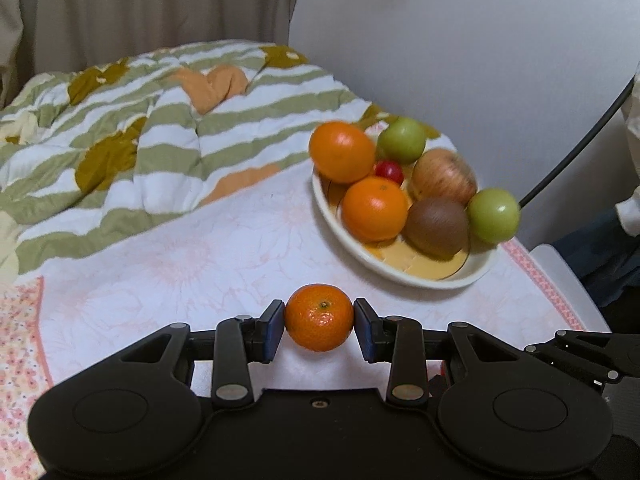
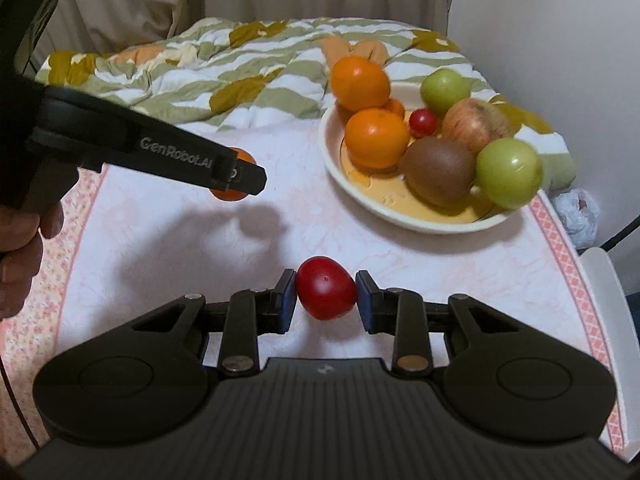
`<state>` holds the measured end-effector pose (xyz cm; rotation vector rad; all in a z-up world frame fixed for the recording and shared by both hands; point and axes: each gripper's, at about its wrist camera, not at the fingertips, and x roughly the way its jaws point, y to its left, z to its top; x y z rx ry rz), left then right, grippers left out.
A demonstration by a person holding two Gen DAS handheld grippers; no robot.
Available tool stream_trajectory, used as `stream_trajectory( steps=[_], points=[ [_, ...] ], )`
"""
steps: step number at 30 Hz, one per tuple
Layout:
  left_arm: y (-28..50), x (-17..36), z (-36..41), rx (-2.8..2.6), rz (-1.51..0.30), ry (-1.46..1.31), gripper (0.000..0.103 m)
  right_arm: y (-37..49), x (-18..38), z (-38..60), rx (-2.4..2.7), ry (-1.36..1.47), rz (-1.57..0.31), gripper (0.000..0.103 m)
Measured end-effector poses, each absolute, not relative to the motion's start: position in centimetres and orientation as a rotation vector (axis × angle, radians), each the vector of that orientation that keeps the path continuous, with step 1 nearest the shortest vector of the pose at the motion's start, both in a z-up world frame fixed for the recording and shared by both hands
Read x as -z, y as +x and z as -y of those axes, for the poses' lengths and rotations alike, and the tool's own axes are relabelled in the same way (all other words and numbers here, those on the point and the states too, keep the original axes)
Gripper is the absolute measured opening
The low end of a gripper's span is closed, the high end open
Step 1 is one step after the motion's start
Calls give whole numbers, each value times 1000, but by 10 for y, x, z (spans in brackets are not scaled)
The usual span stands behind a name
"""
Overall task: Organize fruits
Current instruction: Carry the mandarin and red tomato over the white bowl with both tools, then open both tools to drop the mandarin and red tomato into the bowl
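Note:
My left gripper (image 1: 319,320) is shut on a small mandarin (image 1: 319,317), held just above the pale floral tablecloth. My right gripper (image 2: 326,296) is shut on a red tomato (image 2: 326,294) over the same cloth. In the right wrist view the left gripper (image 2: 236,174) reaches in from the left, the mandarin (image 2: 230,195) mostly hidden behind its fingers. A cream bowl (image 1: 400,276) (image 2: 332,148) at the right rear holds two oranges (image 1: 374,209) (image 2: 376,137), two green fruits (image 1: 493,216) (image 2: 508,174), a kiwi (image 1: 436,227) (image 2: 438,170), an apple (image 1: 444,176) (image 2: 474,124) and a small red tomato (image 1: 389,171) (image 2: 423,122).
A crumpled green-and-white striped quilt (image 1: 140,128) (image 2: 224,68) lies across the back of the table. Curtains hang behind it and a white wall stands at the right. A hand (image 2: 20,248) holds the left gripper's handle. A black cable (image 1: 580,132) runs down at the right edge.

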<state>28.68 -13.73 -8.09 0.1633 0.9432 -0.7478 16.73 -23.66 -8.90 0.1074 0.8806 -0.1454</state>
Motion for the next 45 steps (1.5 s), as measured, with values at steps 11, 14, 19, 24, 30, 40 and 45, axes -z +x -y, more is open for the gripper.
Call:
stream_trajectory(
  steps=[11, 14, 19, 24, 30, 40, 45],
  points=[
    [245, 32, 146, 645, -839, 112, 41, 142, 44, 273, 100, 91, -824, 47],
    [229, 20, 156, 582, -820, 88, 41, 137, 35, 292, 51, 69, -810, 47],
    [209, 5, 179, 490, -787, 43, 41, 136, 16, 329, -47, 29, -788, 47],
    [199, -1, 206, 411, -767, 6, 41, 147, 4, 361, -130, -34, -763, 47],
    [202, 0, 235, 349, -758, -3, 41, 170, -1, 390, -205, -100, -746, 47],
    [242, 22, 269, 350, -788, 51, 41, 209, 15, 418, -239, -96, -759, 47],
    [264, 38, 283, 373, -812, 82, 41, 222, 24, 430, -223, -68, -779, 47]
  ],
)
